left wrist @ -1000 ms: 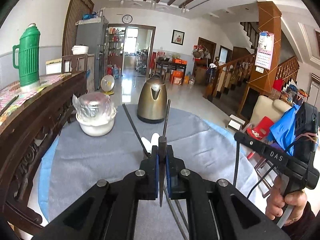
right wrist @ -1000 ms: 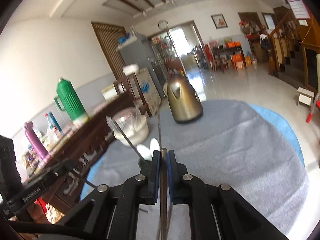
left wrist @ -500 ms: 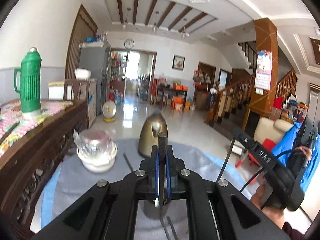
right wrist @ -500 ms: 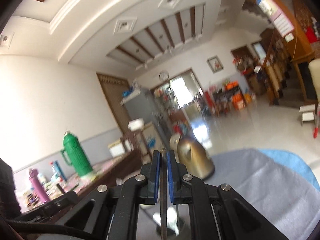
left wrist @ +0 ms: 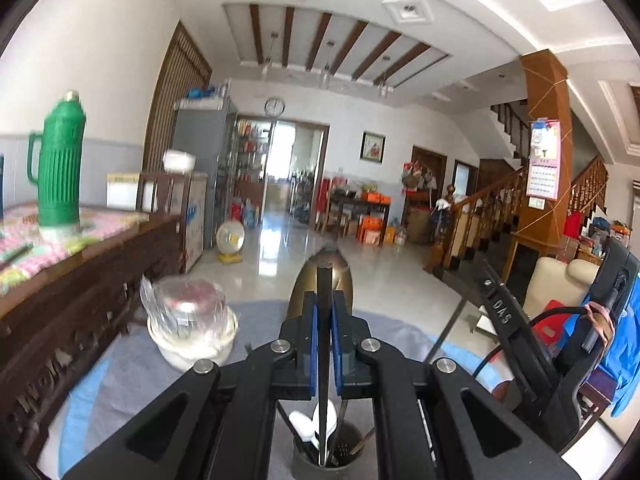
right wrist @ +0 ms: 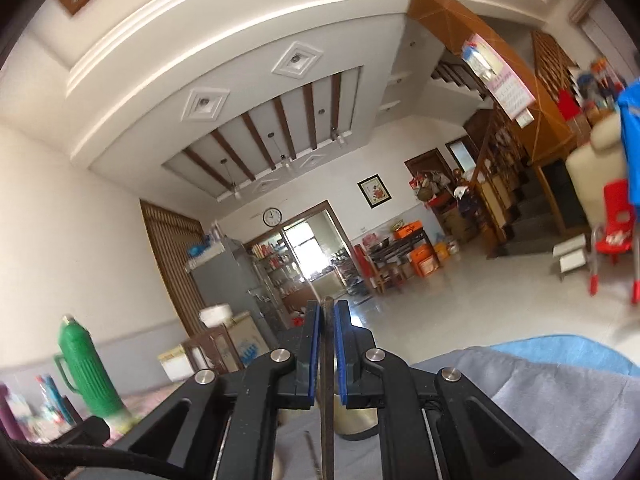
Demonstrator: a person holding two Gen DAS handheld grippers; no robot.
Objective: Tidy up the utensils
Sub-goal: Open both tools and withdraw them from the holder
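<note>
Tongs left point(left wrist: 324, 322), right point(right wrist: 328, 344) each clamp chopstick; holder cup point(left wrist: 326, 458) only in left view

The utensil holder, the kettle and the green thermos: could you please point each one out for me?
utensil holder point(left wrist: 306, 467), left wrist view, on its dark front wall.
kettle point(left wrist: 344, 280), left wrist view, on its brassy body right of the gripped stick.
green thermos point(left wrist: 60, 168), left wrist view, on its ribbed body.

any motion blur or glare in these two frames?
Left wrist: bowl and green thermos smeared, floor glare from the doorway. Right wrist: red chair and thermos blurred, horizon tilted; gripper sharp.
</note>
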